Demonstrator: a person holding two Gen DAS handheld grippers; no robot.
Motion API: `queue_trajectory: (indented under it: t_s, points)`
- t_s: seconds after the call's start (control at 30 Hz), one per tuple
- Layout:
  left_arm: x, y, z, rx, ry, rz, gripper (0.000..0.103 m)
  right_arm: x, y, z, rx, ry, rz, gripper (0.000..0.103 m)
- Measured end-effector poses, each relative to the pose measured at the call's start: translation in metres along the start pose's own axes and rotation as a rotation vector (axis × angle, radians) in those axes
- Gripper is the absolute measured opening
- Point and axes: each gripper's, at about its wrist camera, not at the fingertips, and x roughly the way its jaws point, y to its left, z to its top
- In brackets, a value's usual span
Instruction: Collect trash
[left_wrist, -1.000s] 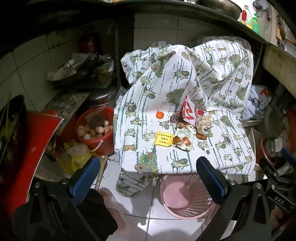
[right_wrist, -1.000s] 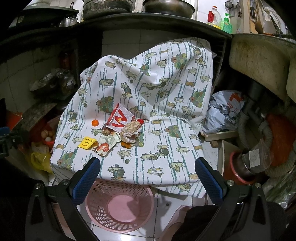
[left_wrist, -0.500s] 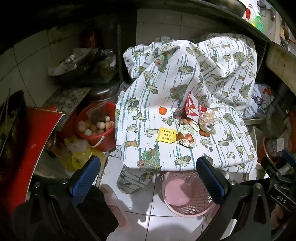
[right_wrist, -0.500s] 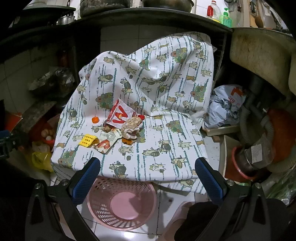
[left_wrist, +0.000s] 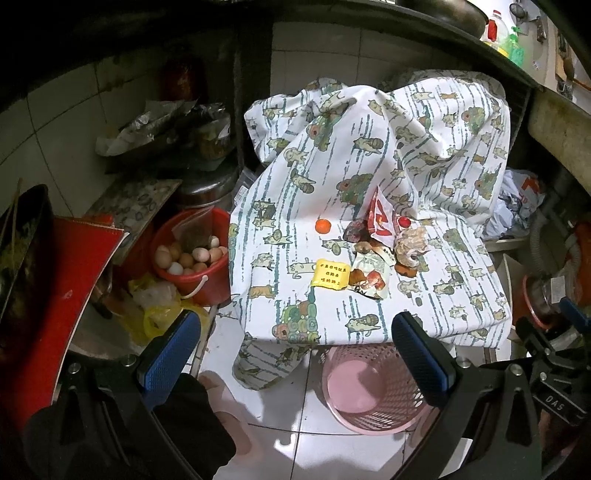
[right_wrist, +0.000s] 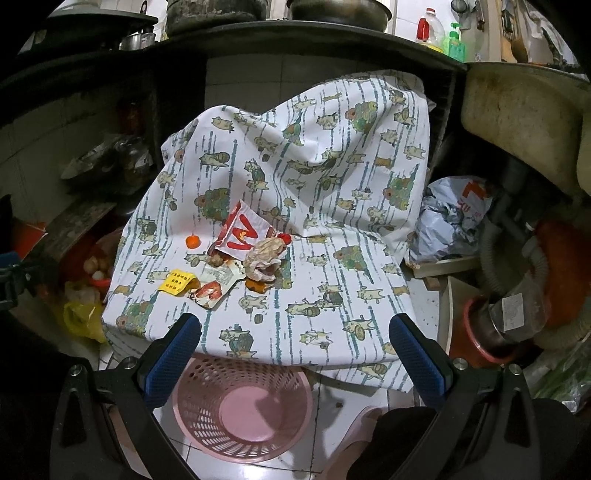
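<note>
A: Where is the trash?

B: A small heap (right_wrist: 240, 258) lies on a cat-print cloth (right_wrist: 332, 177): a red-and-white wrapper (right_wrist: 242, 232), crumpled paper (right_wrist: 264, 258), a yellow packet (right_wrist: 177, 282).

A: And the bin?

B: A pink basket (right_wrist: 240, 406) stands on the floor just below, apparently empty.

A: The 2 grippers?

B: The left gripper (left_wrist: 295, 354) and the right gripper (right_wrist: 295, 356) both hang spread apart, empty. Nothing looks collected yet.

Trash (left_wrist: 373, 254) on cloth (left_wrist: 369, 166), basket (left_wrist: 369, 391) below.
</note>
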Motion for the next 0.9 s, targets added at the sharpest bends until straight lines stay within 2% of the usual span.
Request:
queue_trajectory:
  t_s: [0.27,0.47,0.57,0.63,0.7,0.77,0.83,0.9]
  points:
    - [-0.011,0.001,0.001,-0.005,-0.064,0.007,0.102,-0.007,-0.001,0.001,-0.021,0.006,0.013,0.103]
    - [-0.029,0.000,0.003,0.020,-0.170,0.069,0.102,-0.014,0.001,0.002,-0.027,-0.008,0.029,0.102]
    - [-0.034,-0.002,0.004,0.020,-0.198,0.103,0.102,-0.016,0.002,0.011,-0.029,-0.007,0.040,0.093]
    - [-0.035,-0.001,0.009,0.019,-0.182,0.083,0.102,-0.018,-0.001,0.024,-0.026,-0.003,0.063,0.083]
    - [-0.037,-0.001,0.015,0.018,-0.167,0.065,0.096,-0.021,-0.010,0.041,0.032,0.001,0.049,0.078]
    - [-0.041,0.000,0.026,0.009,-0.172,0.070,0.091,-0.023,-0.020,0.060,0.073,-0.020,0.036,0.071]
    - [-0.046,0.000,0.037,0.004,-0.193,0.075,0.090,-0.022,-0.025,0.079,0.049,-0.033,0.033,0.060]
    - [-0.051,0.000,0.054,0.007,-0.207,0.070,0.090,-0.021,-0.029,0.098,0.045,-0.057,0.024,0.058]
